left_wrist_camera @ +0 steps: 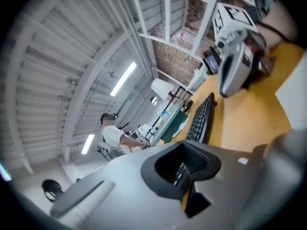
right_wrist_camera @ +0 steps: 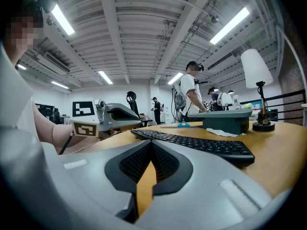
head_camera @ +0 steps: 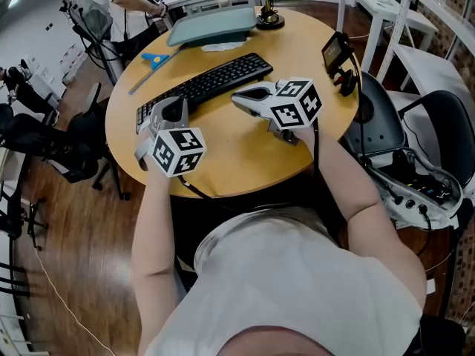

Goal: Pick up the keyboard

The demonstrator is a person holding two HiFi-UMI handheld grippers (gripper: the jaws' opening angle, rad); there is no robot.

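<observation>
A black keyboard [head_camera: 215, 80] lies slantwise on the round wooden table [head_camera: 237, 162]. My left gripper [head_camera: 167, 111] is at its left end, rolled to one side. In the left gripper view the keyboard [left_wrist_camera: 202, 119] runs away from the left gripper [left_wrist_camera: 184, 169], and its near end with keys sits between the dark pads, which close on it. My right gripper [head_camera: 241, 99] rests just in front of the keyboard's middle. Its pads meet at the tips with only table showing behind them in the right gripper view [right_wrist_camera: 151, 143], and the keyboard [right_wrist_camera: 201, 145] lies just beyond.
A grey-green tray [head_camera: 215, 24] and a lamp base [head_camera: 269, 21] stand at the table's back. A blue-headed tool [head_camera: 156, 59] lies back left. A small screen on a mount [head_camera: 335, 54] sits at the right edge. Chairs and a person stand around the table.
</observation>
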